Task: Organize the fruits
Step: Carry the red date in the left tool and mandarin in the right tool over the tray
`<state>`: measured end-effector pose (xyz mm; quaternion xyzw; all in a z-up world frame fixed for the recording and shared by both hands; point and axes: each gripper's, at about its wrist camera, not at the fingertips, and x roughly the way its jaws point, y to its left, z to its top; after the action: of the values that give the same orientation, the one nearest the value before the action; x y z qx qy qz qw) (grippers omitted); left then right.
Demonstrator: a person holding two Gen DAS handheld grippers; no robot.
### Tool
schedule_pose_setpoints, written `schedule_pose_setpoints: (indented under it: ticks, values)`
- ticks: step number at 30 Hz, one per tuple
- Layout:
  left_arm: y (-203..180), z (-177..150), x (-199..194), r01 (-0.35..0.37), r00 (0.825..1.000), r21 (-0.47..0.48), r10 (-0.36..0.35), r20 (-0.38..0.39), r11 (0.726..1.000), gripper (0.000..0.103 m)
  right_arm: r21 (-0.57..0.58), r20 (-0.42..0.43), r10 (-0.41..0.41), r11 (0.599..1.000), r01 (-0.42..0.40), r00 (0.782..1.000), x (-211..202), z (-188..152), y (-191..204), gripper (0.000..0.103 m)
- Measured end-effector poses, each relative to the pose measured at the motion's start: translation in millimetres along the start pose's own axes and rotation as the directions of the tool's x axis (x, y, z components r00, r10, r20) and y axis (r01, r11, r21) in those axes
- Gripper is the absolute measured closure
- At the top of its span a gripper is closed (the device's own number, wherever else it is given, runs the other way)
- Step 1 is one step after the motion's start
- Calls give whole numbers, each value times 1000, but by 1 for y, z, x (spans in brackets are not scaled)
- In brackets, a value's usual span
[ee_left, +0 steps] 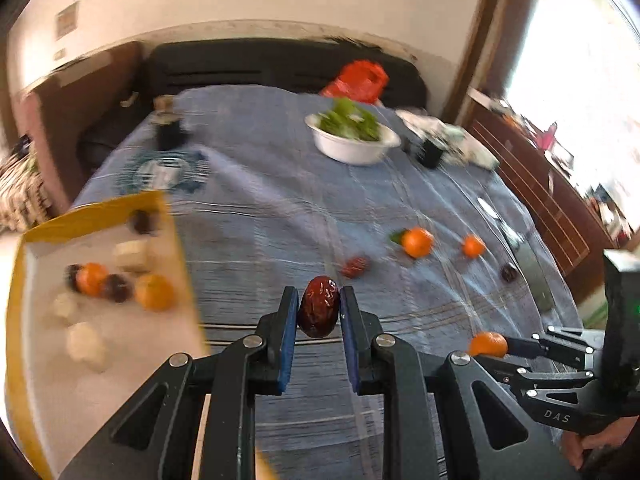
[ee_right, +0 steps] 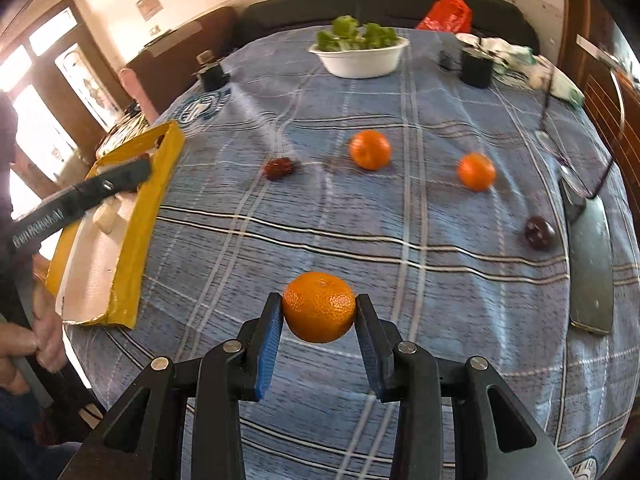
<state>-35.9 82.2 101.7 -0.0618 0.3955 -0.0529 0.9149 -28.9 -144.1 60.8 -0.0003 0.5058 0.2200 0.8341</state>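
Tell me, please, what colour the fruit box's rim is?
Yellow box rim, clearest in the right wrist view.

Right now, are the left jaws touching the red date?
Touching. The left wrist view shows both pads of the left gripper pressed against the red date, held above the tablecloth.

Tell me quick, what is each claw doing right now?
Left claw: closed on a wrinkly red date, held above the table.
Right claw: closed on an orange tangerine, held above the table.
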Motion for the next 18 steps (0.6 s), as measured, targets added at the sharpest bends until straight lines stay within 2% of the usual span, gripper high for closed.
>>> schedule_pose_setpoints:
  ticks: [5,9,13,18]
  values:
    - [56,-1,-29,-73,996,-108,78,42,991,83,-48,-1,18,999,-19,1000,3,11,23,63]
    - [100,-7,-47,-135,988,-180,147,54,974,83,-96,4,59,994,-59,998,5,28,51,63]
    - [143,-18,-56,-197,977,-249,210,26,948,83,-153,1,110,982,-109,994,11,44,85,63]
    - [179,-32,-58,-240,969,-289,246,-18,927,83,-168,-42,186,967,-191,982,31,62,124,62]
